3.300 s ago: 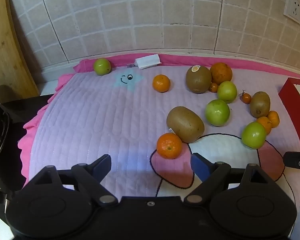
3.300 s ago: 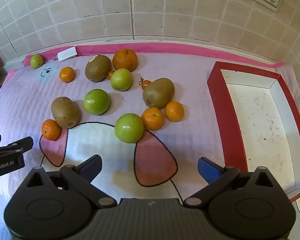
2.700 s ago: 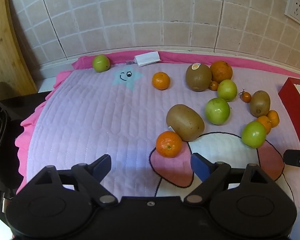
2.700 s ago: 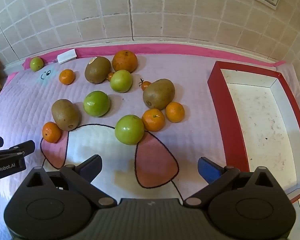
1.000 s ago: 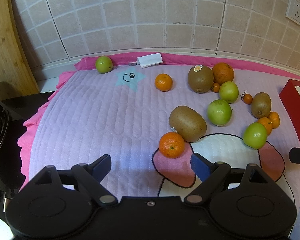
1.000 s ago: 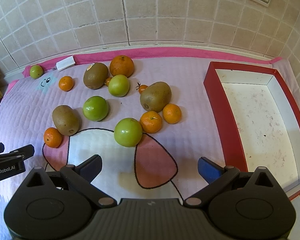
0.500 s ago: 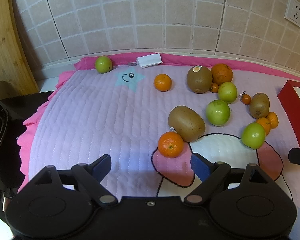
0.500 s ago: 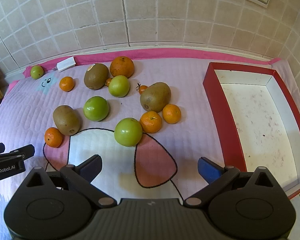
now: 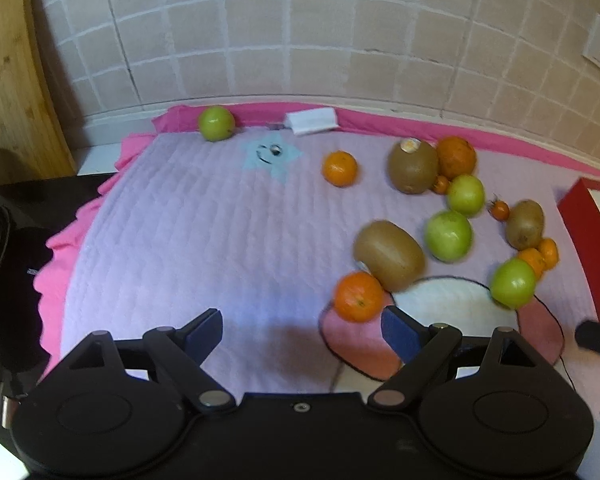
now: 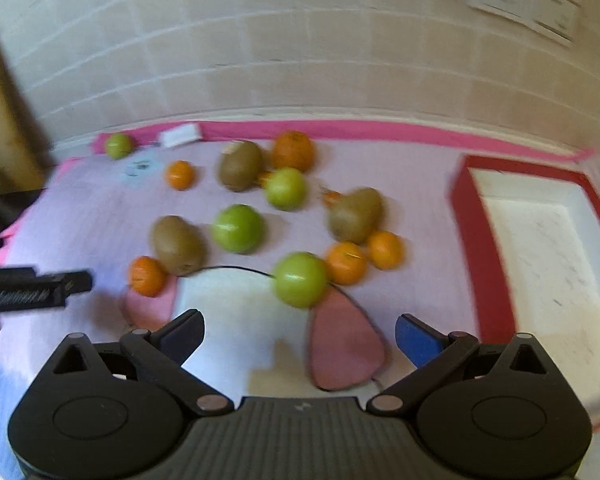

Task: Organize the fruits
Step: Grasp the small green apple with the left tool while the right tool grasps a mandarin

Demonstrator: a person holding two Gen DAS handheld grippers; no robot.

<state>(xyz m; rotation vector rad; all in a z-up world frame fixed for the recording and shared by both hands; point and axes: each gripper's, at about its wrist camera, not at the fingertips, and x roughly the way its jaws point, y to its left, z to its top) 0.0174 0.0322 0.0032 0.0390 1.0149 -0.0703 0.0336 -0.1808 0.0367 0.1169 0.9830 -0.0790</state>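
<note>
Fruits (image 10: 240, 228) lie scattered on the mat (image 9: 188, 232): kiwis, green apples and oranges, all outside the red tray (image 10: 480, 248) at right. Left gripper (image 9: 302, 330) and right gripper (image 10: 298, 334) hover above the mat, jaws wide apart, empty.

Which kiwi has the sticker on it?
The rear kiwi, beside the big orange near the wall: a pale round sticker sits on its top. The near kiwi and the one by the red tray show none.
</note>
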